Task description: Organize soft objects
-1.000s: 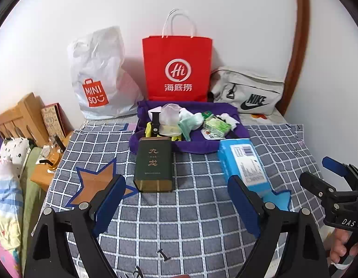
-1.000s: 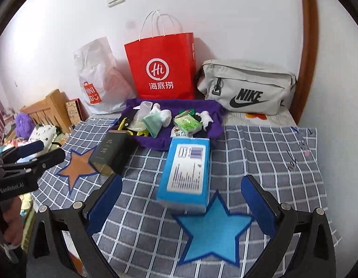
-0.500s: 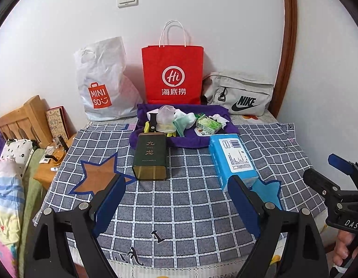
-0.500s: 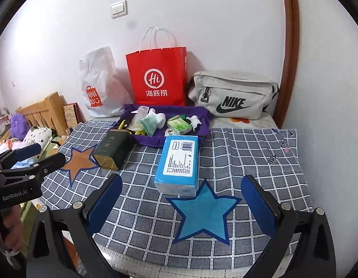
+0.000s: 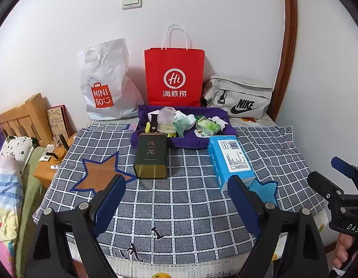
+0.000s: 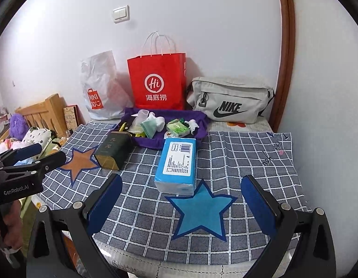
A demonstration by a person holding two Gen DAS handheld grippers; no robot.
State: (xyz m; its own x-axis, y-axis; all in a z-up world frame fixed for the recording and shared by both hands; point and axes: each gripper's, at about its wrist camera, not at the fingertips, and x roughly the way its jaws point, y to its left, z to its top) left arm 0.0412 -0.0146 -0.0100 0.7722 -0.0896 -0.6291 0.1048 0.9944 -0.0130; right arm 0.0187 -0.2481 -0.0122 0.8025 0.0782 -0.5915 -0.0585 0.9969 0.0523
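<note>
The left gripper (image 5: 176, 199) is wide open and holds nothing. A green tin (image 5: 151, 155) lies by the blue pack (image 6: 177, 162). Soft socks (image 6: 153, 125) sit behind on purple cloth (image 6: 199, 118). The right gripper (image 6: 182, 202) is wide open, empty.

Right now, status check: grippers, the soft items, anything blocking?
Left gripper open, empty. Right gripper open, empty. Soft items untouched on purple cloth. Green tin and blue tissue pack sit in front.
</note>
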